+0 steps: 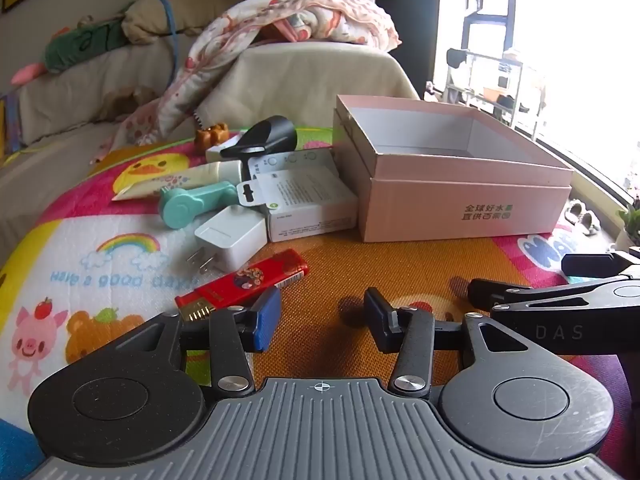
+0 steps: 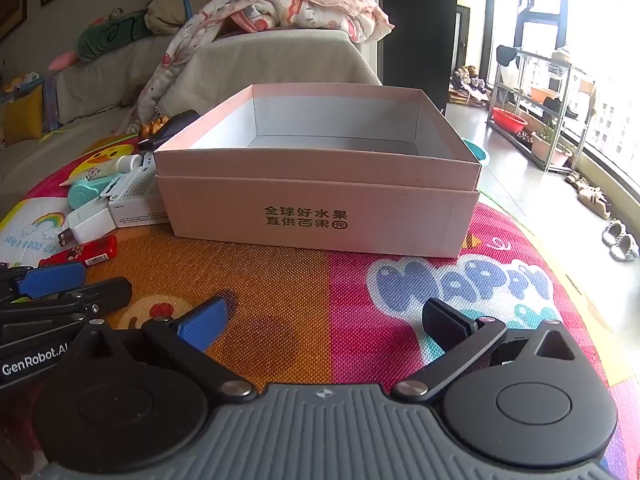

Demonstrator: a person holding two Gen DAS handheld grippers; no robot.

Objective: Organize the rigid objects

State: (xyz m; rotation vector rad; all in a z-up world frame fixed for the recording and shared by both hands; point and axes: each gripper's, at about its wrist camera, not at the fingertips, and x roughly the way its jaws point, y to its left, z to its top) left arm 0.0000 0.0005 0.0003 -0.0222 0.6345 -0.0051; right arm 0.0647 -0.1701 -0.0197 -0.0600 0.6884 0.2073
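Left gripper [image 1: 322,314]: hovering over the orange patch of the play mat, fingers partly apart, nothing between them; blue pad on one finger, black pad on the other.
Right gripper [image 2: 325,320]: spread wide and empty, above the seam between the orange and pink patches, facing the box front.
Gripper neighbours: side by side; right gripper's fingers seen at the right edge of the left wrist view, left gripper's at the left edge of the right wrist view.
Pink box [image 2: 320,216]: open-topped, sitting in its own lid on the mat, dark printed characters on the front wall; white interior, floor mostly hidden behind the front wall.
Red lighter [image 1: 244,280]: flat on the mat, nearest item to the left gripper, just ahead of its blue-padded finger, not touched.
White plug adapter [image 1: 230,240]: prongs toward the camera, just behind the lighter.
White carton [image 1: 308,204]: lying against the left wall of the box, hang-tab card on top.
Mint-green handheld gadget [image 1: 192,204]: left of the carton, beside the adapter.
Cream tube [image 1: 180,182]: behind the mint gadget, lying flat.
Black nozzle-shaped attachment [image 1: 266,136]: at the back of the pile, beside a small brown figurine [image 1: 210,136].
Play mat [image 1: 360,256]: colourful cartoon print, under everything.
Background: covered sofa [image 1: 304,72] with a patterned blanket heaped on it.
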